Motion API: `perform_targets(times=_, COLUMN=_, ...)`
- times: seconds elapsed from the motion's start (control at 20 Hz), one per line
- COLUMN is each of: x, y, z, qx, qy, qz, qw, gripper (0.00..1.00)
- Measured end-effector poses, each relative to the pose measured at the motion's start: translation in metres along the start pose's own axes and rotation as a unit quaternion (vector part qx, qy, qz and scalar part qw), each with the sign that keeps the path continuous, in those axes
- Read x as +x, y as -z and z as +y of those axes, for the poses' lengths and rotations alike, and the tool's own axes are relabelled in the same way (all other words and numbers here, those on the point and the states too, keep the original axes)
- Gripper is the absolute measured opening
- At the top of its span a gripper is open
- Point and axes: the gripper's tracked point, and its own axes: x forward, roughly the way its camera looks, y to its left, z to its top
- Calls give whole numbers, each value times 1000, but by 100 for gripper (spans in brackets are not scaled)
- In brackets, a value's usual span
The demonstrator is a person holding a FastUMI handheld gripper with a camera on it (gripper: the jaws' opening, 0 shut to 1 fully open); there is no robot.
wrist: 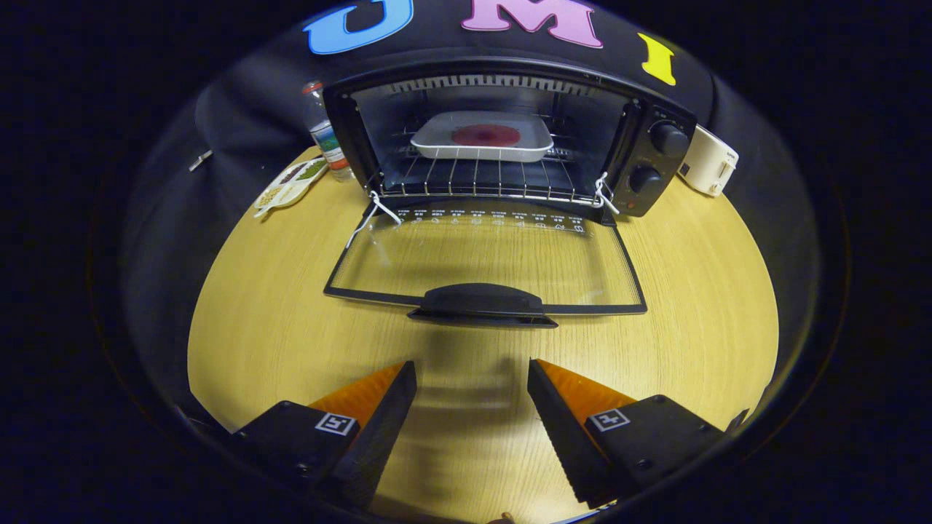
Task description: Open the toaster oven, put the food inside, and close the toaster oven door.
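A black toaster oven stands at the far side of the wooden table. Its glass door lies folded flat toward me, with the dark handle at the near edge. Inside, on the wire rack, rests a white tray holding a round reddish piece of food. My gripper hovers over the table just short of the door handle, open, with nothing between its fingers.
A plastic bottle stands left of the oven, with a divided snack dish lying in front of it. A white appliance sits to the oven's right. Bare tabletop stretches on both sides of the door.
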Motion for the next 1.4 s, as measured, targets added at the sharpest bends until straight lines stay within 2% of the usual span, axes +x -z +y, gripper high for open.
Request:
perform_targets(times=0.25, x=22, y=-7, z=-4, qx=33, qy=16, qz=8, qw=999, gripper=100)
perform_targets(times=0.55, x=32, y=-18, z=-9, qx=31, qy=31, qz=1, qw=999, gripper=98)
perform_targets(times=0.8, x=8, y=-29, z=-4, qx=55, qy=-3, qz=-16, qw=998, gripper=98)
perform_targets(times=1.1, x=-22, y=-50, z=1, qx=59, qy=-29, qz=-72, qw=995, gripper=98)
perform_targets(times=1.4, x=-59, y=-97, z=6, qx=55, qy=-48, qz=-162, qw=984, gripper=99)
